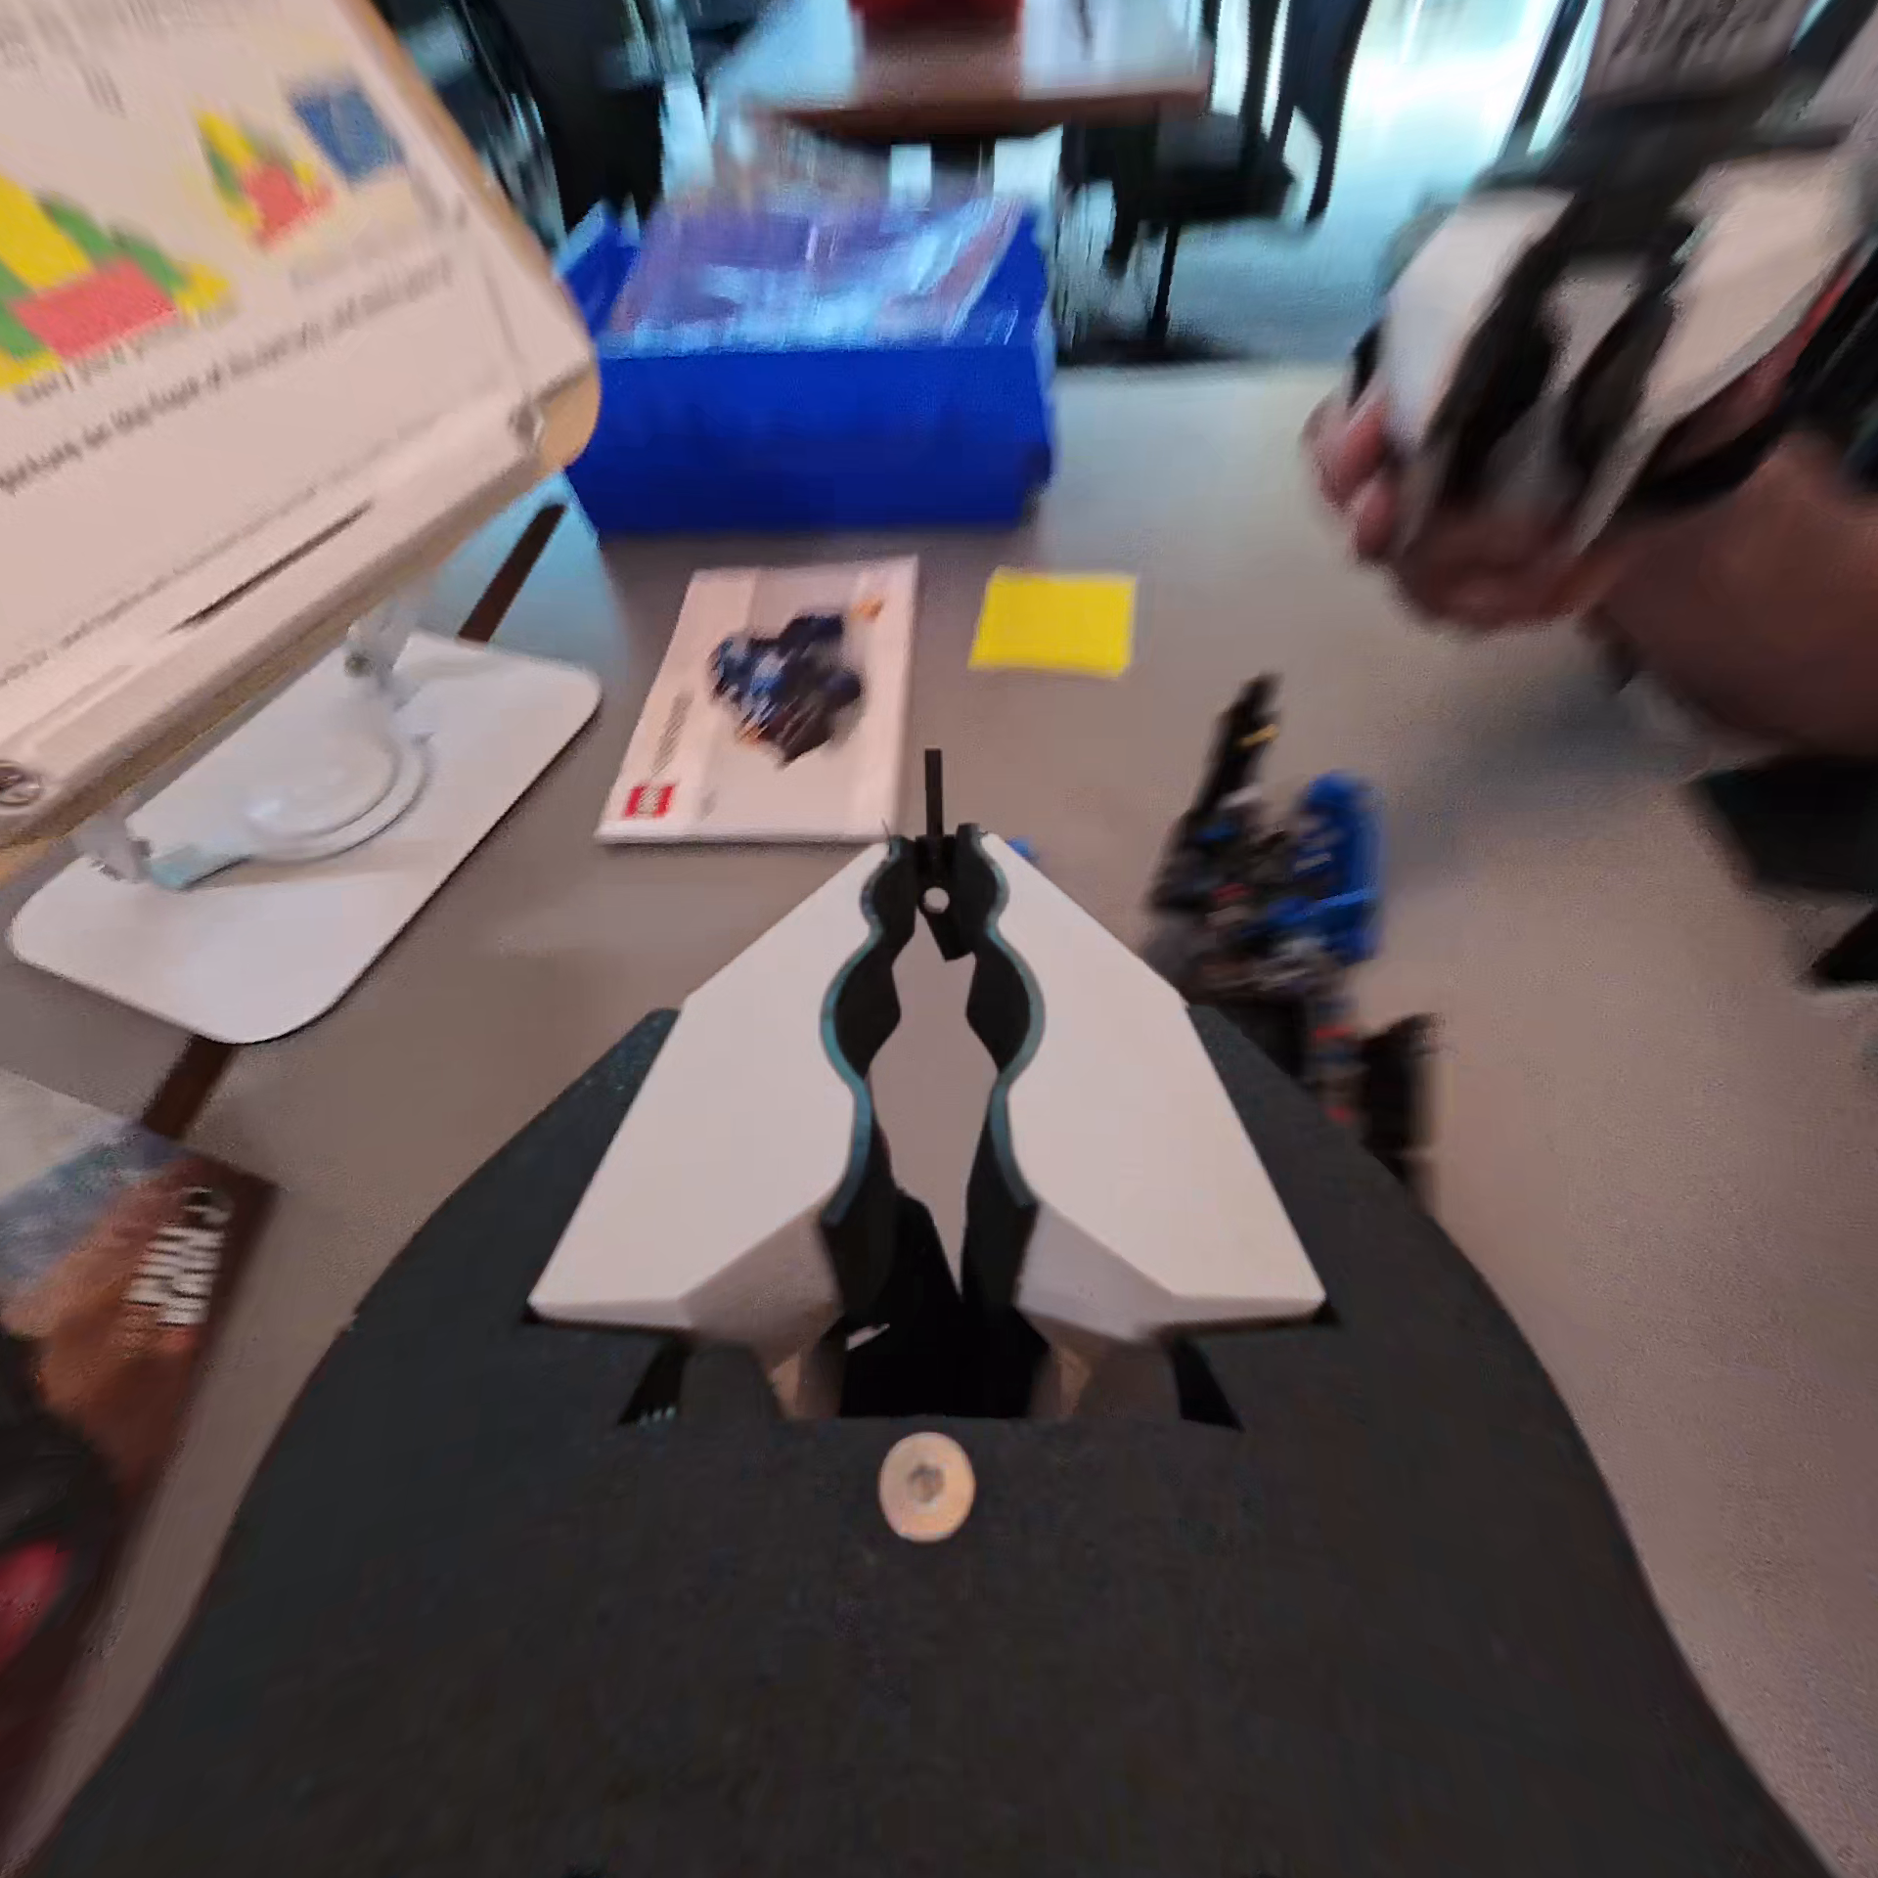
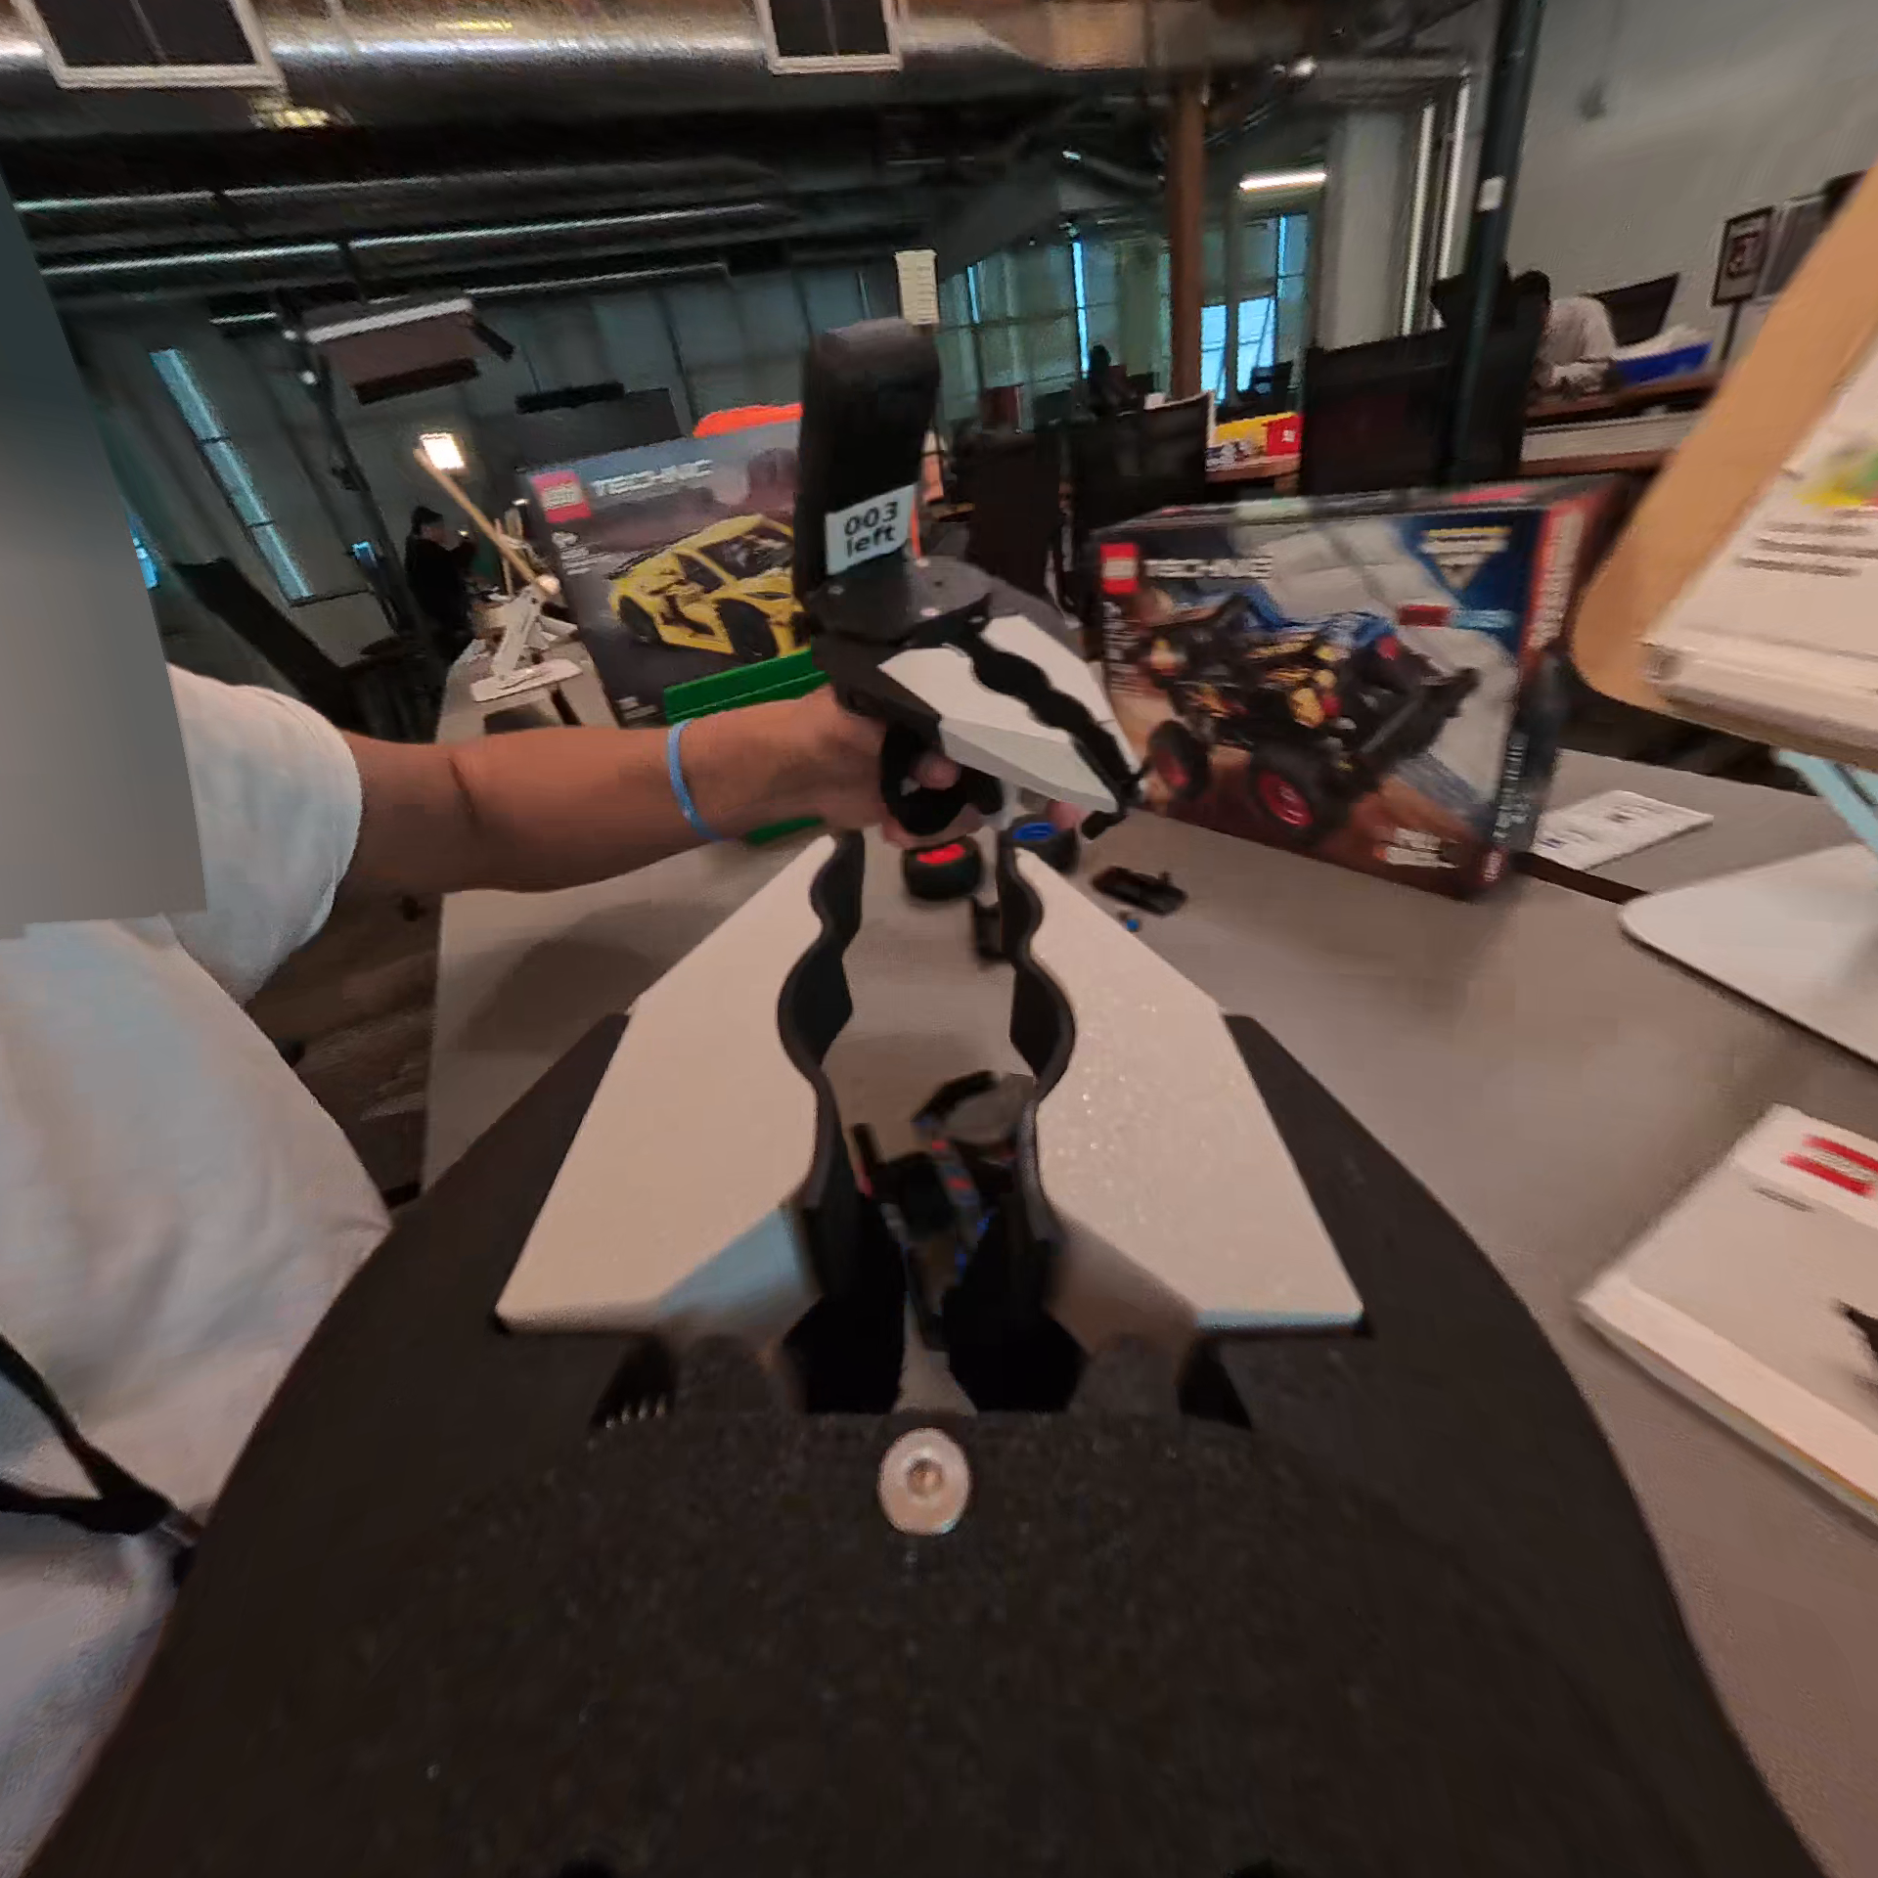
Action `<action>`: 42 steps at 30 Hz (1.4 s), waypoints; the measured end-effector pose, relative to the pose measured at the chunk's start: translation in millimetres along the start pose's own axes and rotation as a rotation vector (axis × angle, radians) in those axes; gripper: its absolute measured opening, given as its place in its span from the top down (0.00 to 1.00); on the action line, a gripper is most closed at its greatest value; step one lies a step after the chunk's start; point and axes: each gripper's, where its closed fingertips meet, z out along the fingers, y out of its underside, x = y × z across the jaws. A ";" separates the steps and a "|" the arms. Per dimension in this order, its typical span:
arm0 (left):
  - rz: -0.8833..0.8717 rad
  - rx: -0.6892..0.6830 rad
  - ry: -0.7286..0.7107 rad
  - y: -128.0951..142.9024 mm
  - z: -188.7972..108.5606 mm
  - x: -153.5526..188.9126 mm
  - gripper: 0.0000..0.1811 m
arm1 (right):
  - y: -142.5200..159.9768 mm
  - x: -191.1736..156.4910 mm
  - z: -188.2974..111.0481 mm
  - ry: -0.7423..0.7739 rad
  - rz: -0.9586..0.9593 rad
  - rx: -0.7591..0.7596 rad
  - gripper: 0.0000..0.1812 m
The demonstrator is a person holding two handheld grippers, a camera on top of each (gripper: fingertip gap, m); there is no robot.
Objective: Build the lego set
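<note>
My left gripper (image 1: pixel 935 874) is shut on a small thin black toy piece (image 1: pixel 933 803) that sticks out past the fingertips, above the grey table. It also shows in the right wrist view (image 2: pixel 1110 798), held by a hand. A part-built black and blue toy vehicle (image 1: pixel 1270 884) lies on the table just right of it. My right gripper (image 2: pixel 915 879) is open and empty, raised above the table; the vehicle (image 2: pixel 955 1169) shows below, through the gap between its fingers. In the left wrist view the right gripper (image 1: pixel 1504 407) is blurred at the upper right.
An instruction booklet (image 1: pixel 772 701), a yellow square (image 1: pixel 1054 620) and a blue bin (image 1: pixel 813 427) lie ahead. A sheet stand (image 1: pixel 305 843) is at left. Two loose wheels (image 2: pixel 940 869), small black parts (image 2: pixel 1143 886) and two toy boxes (image 2: pixel 1341 691) stand farther off.
</note>
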 end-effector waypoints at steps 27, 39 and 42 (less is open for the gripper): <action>-0.432 0.501 -0.061 18.8 -63.7 276.4 0.97 | 72.7 -204.8 16.6 -0.426 0.336 0.137 1.00; -0.448 0.488 -0.111 31.6 -65.8 263.1 0.97 | 77.0 -187.5 24.0 -0.404 0.462 0.185 1.00; -0.426 0.455 -0.117 41.9 -63.1 265.7 1.00 | 47.3 -139.5 -0.4 -0.318 0.610 0.387 1.00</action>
